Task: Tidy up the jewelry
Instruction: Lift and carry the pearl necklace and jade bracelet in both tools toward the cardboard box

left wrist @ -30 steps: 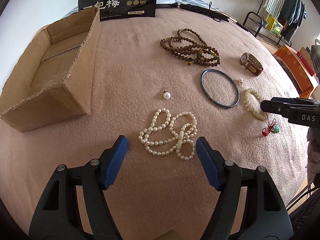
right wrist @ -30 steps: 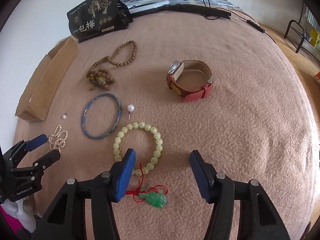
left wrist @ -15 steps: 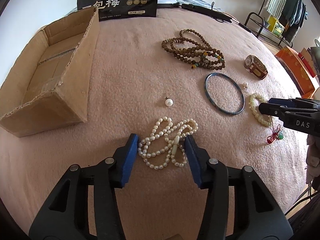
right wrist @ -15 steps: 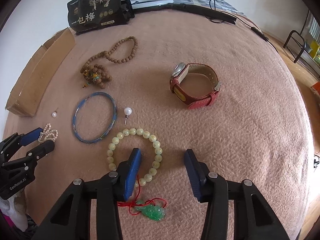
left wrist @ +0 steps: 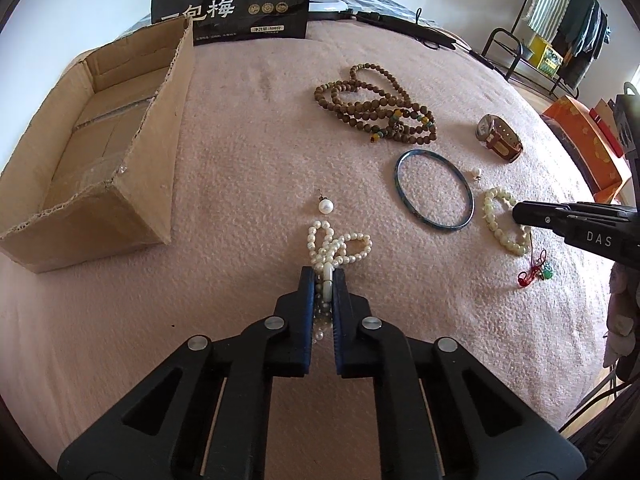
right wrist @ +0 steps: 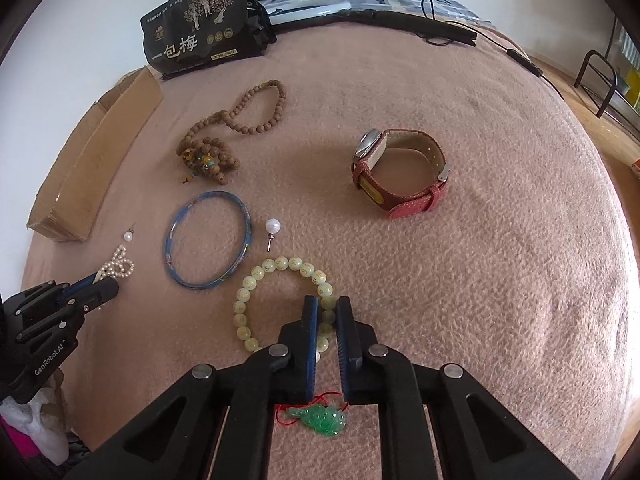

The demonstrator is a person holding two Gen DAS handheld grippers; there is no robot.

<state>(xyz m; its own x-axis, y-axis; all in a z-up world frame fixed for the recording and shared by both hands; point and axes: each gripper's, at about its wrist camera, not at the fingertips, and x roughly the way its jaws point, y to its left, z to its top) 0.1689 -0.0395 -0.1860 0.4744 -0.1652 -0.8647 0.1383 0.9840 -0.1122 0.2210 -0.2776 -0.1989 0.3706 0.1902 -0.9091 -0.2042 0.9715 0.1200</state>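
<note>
Here, left wrist view: left gripper [left wrist: 323, 280], jaws clamped on the near end of the pearl necklace [left wrist: 334, 242], which lies bunched on the pink blanket [left wrist: 248, 140]. One loose pearl stud [left wrist: 325, 205] just beyond the necklace. Open cardboard box [left wrist: 100, 160] at left; black printed bag [left wrist: 230, 0] at the far edge. Brown wooden bead strand [left wrist: 376, 110], blue bangle [left wrist: 434, 188] and red-strapped watch [left wrist: 499, 138] laid out to the right; second pearl stud [left wrist: 475, 173] beside the bangle. Right gripper [left wrist: 520, 213] at the pale green bead bracelet [left wrist: 500, 220], its red cord and green charm [left wrist: 545, 272] trailing nearer. Right wrist view: right gripper [right wrist: 328, 312], jaws closed on the pale green bead bracelet [right wrist: 280, 292]; green charm [right wrist: 320, 420] under the gripper body. Blue bangle [right wrist: 208, 240] just left of the bracelet, pearl stud [right wrist: 273, 226] between them; watch [right wrist: 400, 172] well apart. Left gripper [right wrist: 102, 284] at far left, pearl necklace [right wrist: 118, 266] at its tip.
</note>
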